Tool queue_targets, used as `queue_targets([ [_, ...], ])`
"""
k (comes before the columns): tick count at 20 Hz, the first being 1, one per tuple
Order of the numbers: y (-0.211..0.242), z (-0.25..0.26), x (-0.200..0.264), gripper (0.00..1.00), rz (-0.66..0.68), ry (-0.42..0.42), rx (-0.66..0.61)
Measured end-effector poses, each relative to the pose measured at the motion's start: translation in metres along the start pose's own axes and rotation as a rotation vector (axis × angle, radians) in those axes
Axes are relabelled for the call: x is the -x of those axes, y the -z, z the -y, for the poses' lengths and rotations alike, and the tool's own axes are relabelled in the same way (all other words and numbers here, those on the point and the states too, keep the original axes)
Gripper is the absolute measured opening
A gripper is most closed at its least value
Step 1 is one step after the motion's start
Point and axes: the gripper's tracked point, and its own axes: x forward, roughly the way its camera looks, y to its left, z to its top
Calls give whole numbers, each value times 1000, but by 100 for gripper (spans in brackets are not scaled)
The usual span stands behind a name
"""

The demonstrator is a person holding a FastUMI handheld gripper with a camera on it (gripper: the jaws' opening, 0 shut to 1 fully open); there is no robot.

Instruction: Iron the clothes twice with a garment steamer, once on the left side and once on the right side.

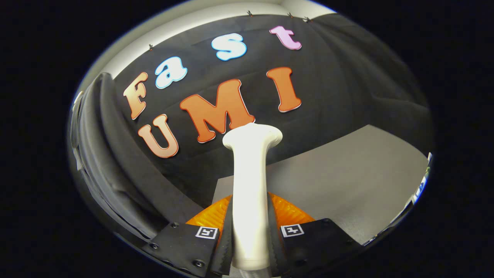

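My gripper (250, 216) is shut on the white garment steamer (250, 181), both fingers pressing its handle from either side. The steamer rises straight ahead from between the fingers, and its wider head (252, 136) points toward the black cloth wall. A dark garment (112, 162) hangs to the left of the fingers, its edge running in long folds from high up down to beside my left finger. The steamer head is apart from the garment, off to its right.
A grey tabletop (347, 181) stretches ahead and to the right of the fingers. The black cloth wall (339, 88) closes the back. A pale wall or ceiling strip (200, 15) runs above the cloth.
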Motion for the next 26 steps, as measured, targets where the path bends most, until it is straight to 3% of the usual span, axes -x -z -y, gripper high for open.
queue_targets([
  [4, 7, -21, 67, 45, 121, 5, -24],
  [9, 11, -60, 141, 45, 269, 50, 14],
  [17, 28, -140, 248, 45, 499, 45, 81],
  [21, 47, -177, 273, 45, 528, 24, 121],
  [26, 63, -217, 270, 45, 517, -30, 162],
])
